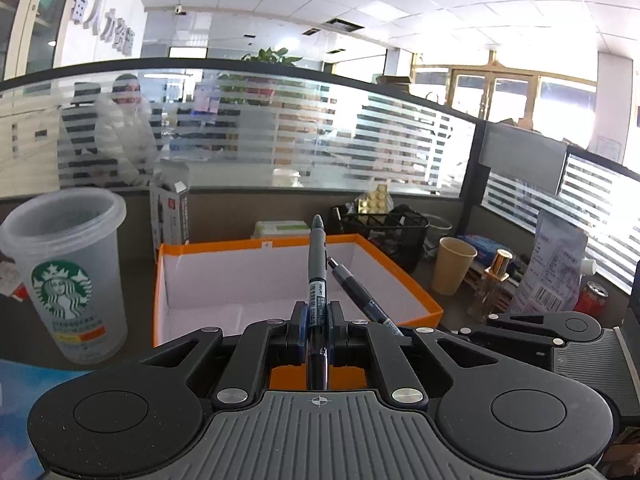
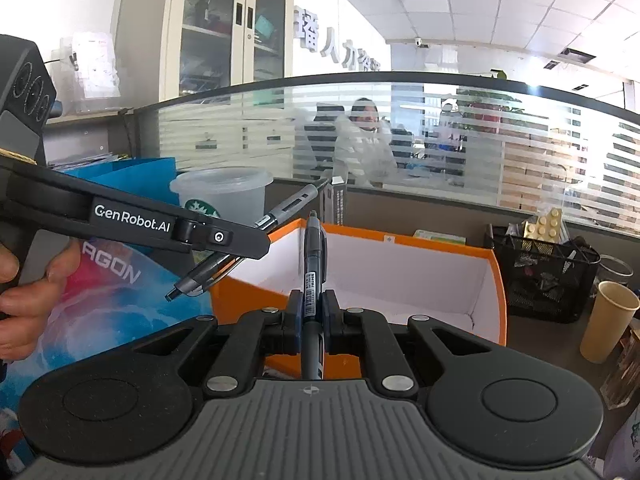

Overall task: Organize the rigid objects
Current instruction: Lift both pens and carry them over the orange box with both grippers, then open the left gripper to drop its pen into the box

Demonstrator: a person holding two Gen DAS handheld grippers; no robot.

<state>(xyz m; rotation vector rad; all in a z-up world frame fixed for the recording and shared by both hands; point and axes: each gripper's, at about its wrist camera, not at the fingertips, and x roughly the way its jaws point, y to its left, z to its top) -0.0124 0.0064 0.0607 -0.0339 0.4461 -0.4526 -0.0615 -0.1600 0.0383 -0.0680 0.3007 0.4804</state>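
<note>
1. Our left gripper [image 1: 318, 322] clenches a dark pen [image 1: 317, 276]; its rear end is hidden under the gripper body.
2. Our right gripper [image 2: 311, 316] clamps a second pen [image 2: 313, 264], its tail likewise cut off.
3. Both pens point forward along the fingers, tips raised, over the orange box [image 1: 408, 276].
4. We cannot read the small print on the pen labels.
5. Around us sit a frosted plastic cup [image 1: 66, 272], a paper cup [image 1: 454, 266], a black mesh basket [image 2: 540, 276] and the striped glass partition [image 1: 360, 140] on a grey desk.
</note>
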